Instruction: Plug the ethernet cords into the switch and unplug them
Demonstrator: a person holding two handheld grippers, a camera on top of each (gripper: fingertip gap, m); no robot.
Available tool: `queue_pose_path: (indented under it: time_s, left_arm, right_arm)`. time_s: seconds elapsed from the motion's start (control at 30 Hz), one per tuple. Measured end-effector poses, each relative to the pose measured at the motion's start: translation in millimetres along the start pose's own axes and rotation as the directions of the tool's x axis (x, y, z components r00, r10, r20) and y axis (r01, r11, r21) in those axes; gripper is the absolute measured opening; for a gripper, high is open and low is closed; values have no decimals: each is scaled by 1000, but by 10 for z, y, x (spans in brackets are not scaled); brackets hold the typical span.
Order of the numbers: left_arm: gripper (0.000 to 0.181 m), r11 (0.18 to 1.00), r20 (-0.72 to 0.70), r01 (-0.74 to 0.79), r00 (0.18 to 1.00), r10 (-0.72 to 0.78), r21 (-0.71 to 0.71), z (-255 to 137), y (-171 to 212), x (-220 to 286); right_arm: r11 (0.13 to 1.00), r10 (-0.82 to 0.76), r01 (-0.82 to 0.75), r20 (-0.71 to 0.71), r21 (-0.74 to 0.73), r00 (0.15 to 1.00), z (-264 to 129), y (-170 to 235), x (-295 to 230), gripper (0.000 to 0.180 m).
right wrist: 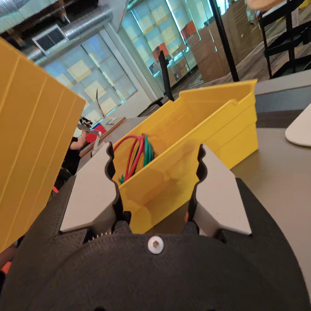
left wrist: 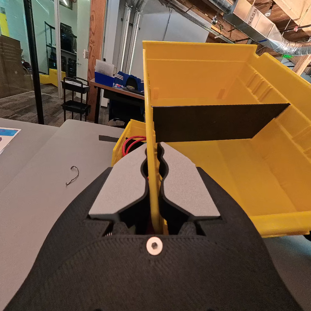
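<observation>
My left gripper (left wrist: 152, 146) is shut on the side wall of an empty yellow bin (left wrist: 210, 80) with a black divider (left wrist: 218, 122), held tilted up off the grey table (left wrist: 50, 168). The same bin's ribbed outside fills the left of the right wrist view (right wrist: 33, 134). A second yellow bin (right wrist: 202, 134) rests on the table and holds red and green ethernet cords (right wrist: 139, 151); the red loops also show in the left wrist view (left wrist: 133, 143). My right gripper (right wrist: 156, 146) is open over that bin's near end, empty. No switch is in view.
A short dark string (left wrist: 73, 175) and a printed sheet (left wrist: 6, 138) lie on the table at the left. A strip of black tape (left wrist: 107, 138) lies beyond. A white rounded object (right wrist: 299, 133) sits at the right. A person (right wrist: 74, 151) is at a far desk.
</observation>
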State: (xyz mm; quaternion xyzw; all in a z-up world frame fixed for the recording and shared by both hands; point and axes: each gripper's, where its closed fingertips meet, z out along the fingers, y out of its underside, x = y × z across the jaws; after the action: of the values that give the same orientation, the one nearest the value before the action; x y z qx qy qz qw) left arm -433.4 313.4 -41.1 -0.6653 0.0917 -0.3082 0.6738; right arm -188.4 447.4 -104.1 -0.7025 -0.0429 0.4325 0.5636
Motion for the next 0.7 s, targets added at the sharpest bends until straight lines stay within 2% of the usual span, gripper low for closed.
queue_pose_path:
  time_s: [0.17, 0.33, 0.4, 0.5, 0.6, 0.7]
  left_arm:
    - [5, 1000, -4, 3, 1000, -3, 5, 0, -8, 5]
    - [5, 1000, 1, 9, 1000, -9, 4, 7, 9, -33]
    - [5, 1000, 4, 11, 1000, -11, 2, 11, 20, -46]
    - [5, 1000, 4, 9, 1000, -9, -2, 25, 34, -55]
    - [5, 1000, 3, -1, 1000, 1, -6, 40, 42, -22]
    - [5, 1000, -16, -17, 1000, 17, -18, 78, 65, 77]
  right_arm:
    - [999, -26, 25, 29, 32, 999, 312, -211, 163, 109]
    - [1000, 2, -4, 68, 24, 998, 550, -213, 178, 105]
    - [1000, -2, 2, 100, 3, 995, 649, -172, 114, 110]
    - [997, -16, 24, 120, -73, 993, 787, -57, 61, 104]
    - [998, -31, 38, 115, -56, 993, 734, -196, 45, 104]
    - [998, -61, 60, 109, 14, 992, 411, -501, -2, 101]
